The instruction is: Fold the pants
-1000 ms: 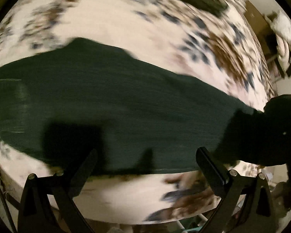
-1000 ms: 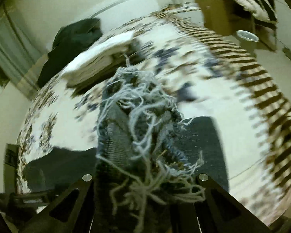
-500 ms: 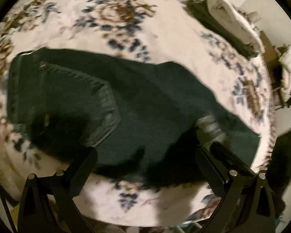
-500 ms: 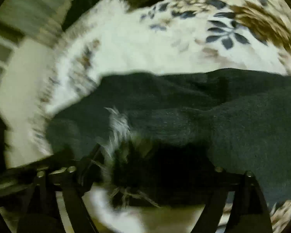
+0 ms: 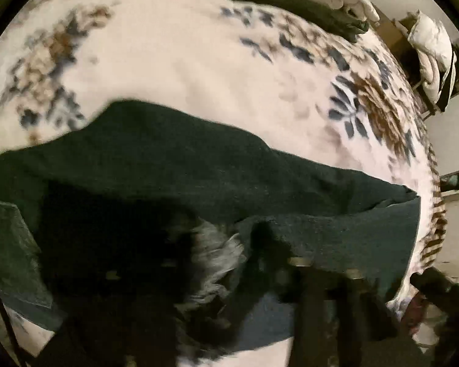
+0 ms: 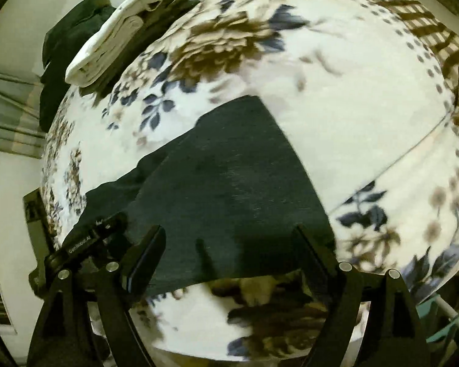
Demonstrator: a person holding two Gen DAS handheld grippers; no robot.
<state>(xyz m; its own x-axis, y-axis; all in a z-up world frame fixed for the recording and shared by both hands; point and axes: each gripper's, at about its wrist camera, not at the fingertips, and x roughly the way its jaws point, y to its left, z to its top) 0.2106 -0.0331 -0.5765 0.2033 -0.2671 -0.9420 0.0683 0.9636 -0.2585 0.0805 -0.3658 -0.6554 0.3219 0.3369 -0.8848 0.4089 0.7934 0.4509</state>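
Dark denim pants (image 5: 174, 171) lie across a floral bedspread (image 5: 199, 70). In the left wrist view a frayed pale hem (image 5: 217, 257) sits low at centre on the dark cloth, and my left gripper's fingers are lost in blur and shadow, so its state is unclear. In the right wrist view the folded pants (image 6: 229, 189) lie flat, and my right gripper (image 6: 229, 244) is open and empty just above their near edge. The left gripper's body (image 6: 88, 241) shows at lower left of that view, on the pants.
Folded white and dark clothes (image 6: 113, 36) are stacked at the far edge of the bed. A white bundle (image 5: 431, 49) sits on furniture at the right. The bedspread's striped border (image 6: 437, 39) marks the right edge.
My right gripper has let go of the frayed hem and pulled back, open. The pants now lie folded over. The left view has swung and dropped close to the hem.
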